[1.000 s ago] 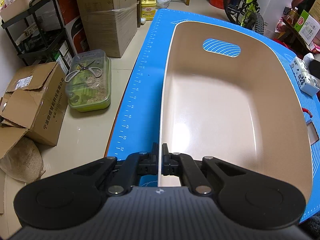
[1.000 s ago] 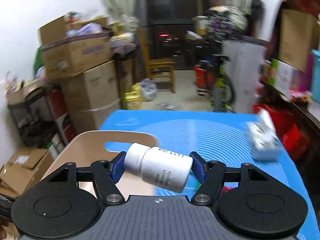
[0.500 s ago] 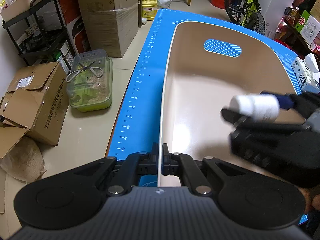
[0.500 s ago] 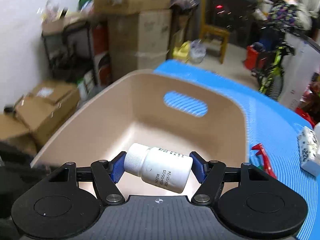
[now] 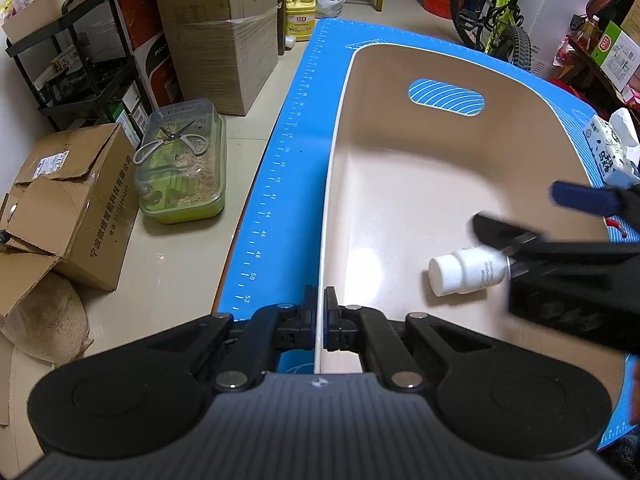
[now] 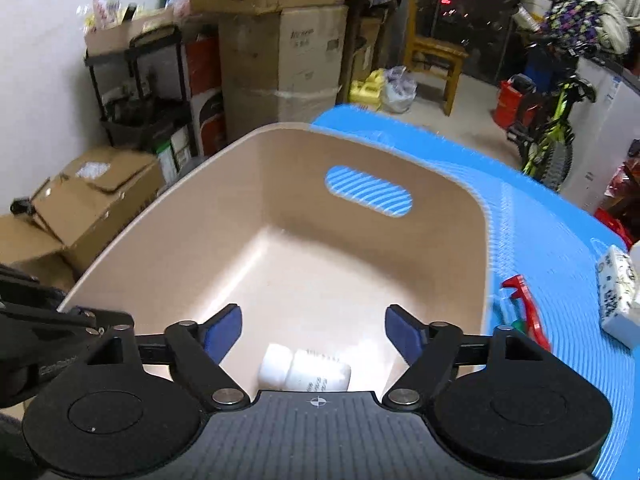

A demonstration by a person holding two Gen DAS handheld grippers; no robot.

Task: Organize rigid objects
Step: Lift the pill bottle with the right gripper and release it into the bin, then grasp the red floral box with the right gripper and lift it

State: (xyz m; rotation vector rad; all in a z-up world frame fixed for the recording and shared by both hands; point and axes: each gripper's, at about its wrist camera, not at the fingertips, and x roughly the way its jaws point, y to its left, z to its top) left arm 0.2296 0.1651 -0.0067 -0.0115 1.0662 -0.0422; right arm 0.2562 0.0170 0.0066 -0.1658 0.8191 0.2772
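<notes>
Red clip [image 6: 526, 308] beside the bin [image 6: 280, 208] shows only rightward.

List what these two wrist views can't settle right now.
- White bottle in the beige bin: right wrist view, its lower part is cut off by the gripper body; label print too small to read.
- Right gripper: left wrist view, motion-blurred as its jaws open, clear of the bottle.
- Red tool: right wrist view, blurred, type unclear.
- Left gripper: clamped on the bin rim.
</notes>
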